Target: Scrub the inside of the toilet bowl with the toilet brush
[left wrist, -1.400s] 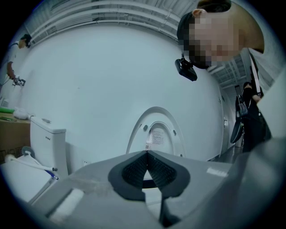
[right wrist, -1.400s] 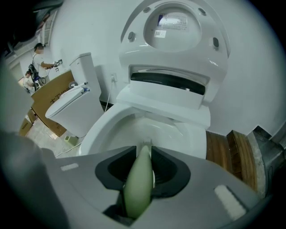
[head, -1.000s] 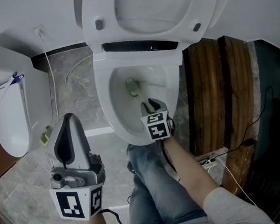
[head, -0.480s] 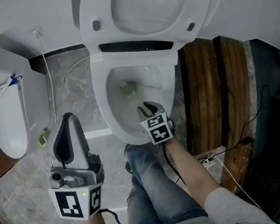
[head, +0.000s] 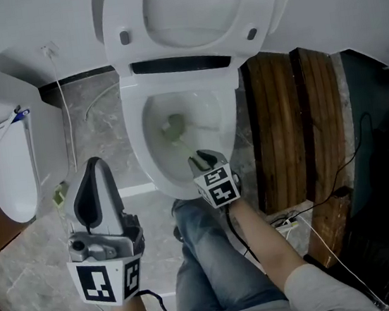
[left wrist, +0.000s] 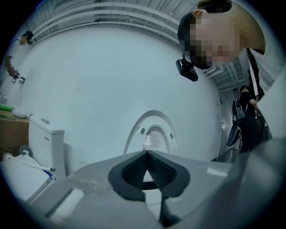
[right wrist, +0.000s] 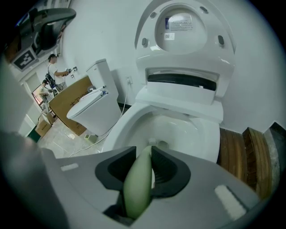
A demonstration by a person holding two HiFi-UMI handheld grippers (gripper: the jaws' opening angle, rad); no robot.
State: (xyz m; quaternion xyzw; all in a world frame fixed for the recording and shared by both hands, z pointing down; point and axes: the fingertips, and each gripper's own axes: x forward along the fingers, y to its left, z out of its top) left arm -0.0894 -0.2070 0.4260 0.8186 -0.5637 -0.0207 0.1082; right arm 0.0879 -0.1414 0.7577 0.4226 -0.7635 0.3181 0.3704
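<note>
Grey marbled floor (head: pixel 98 128) surrounds the white toilet bowl (head: pixel 206 110). Inside the bowl, the pale green toilet brush (head: pixel 174 125) seems to touch the left wall with its head. The right gripper (head: pixel 200 159) is clamped on its handle above the front rim. The left gripper (head: pixel 95 164), jaws together and empty, hangs over the floor alongside.

The white toilet bowl (head: pixel 135 145) is open from above, its white seat and lid (head: pixel 190 16) tilted up and back. The right tool (head: pixel 202 159) sits at the near rim, and its pale green toilet brush (head: pixel 174 125) slants into the basin's left half; the right half is free. Dark wooden panelling (head: pixel 297 123) crowds the bowl's right side. Left, grey marbled floor (head: pixel 107 141) lies open toward a second white toilet (head: pixel 11 168), beneath the left tool (head: pixel 94 163).
</note>
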